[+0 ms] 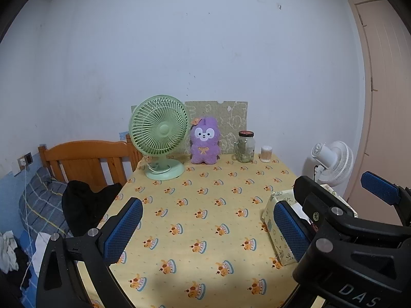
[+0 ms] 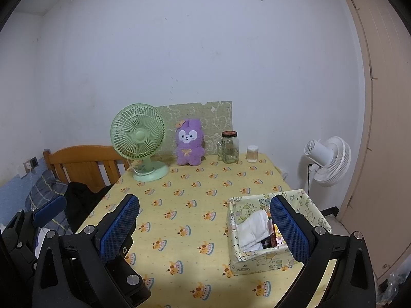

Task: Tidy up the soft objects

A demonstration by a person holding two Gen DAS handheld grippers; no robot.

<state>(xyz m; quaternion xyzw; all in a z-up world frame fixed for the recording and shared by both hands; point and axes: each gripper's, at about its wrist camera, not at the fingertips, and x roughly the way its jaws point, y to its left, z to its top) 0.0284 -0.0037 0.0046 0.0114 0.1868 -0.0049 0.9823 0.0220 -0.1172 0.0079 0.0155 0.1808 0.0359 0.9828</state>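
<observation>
**A:** Where did the soft toy sit, relative to the jaws?

**B:** The purple plush rabbit (image 1: 205, 141) stood upright at the far edge of the table (image 1: 195, 205), its back against the patterned board (image 1: 231, 118) propped on the wall. It lay straight ahead of both grippers and well apart from them. Its long axis ran vertically, head up, face toward the cameras.

**A:** And the jaws?

**B:** The left gripper (image 1: 208, 228) had its blue pads spread wide with nothing between them. The right gripper (image 2: 213, 228) was likewise wide apart and empty. Both hung above the near edge of the table.

**A:** Which one was nearer the rabbit?

**B:** Neither by much. In the left wrist view the rabbit appeared almost centred between the fingers; in the right wrist view it sat a little left of centre. So the left gripper seemed the better lined up.

**A:** Where would the toy likely go?

**B:** Probably into the paper-covered box (image 2: 239, 254), near the table's front right corner, just beneath the right gripper's right finger. It already held a folded white cloth (image 2: 253, 227) and a few small items.

**A:** Any obstacles?

**B:** The green fan (image 1: 160, 133) stood just beside the rabbit on its left, its grille close to the orange bow. A glass jar (image 1: 246, 146) stood near on the right. A straight approach with the jaws closing across the rabbit's width looked safest.
</observation>
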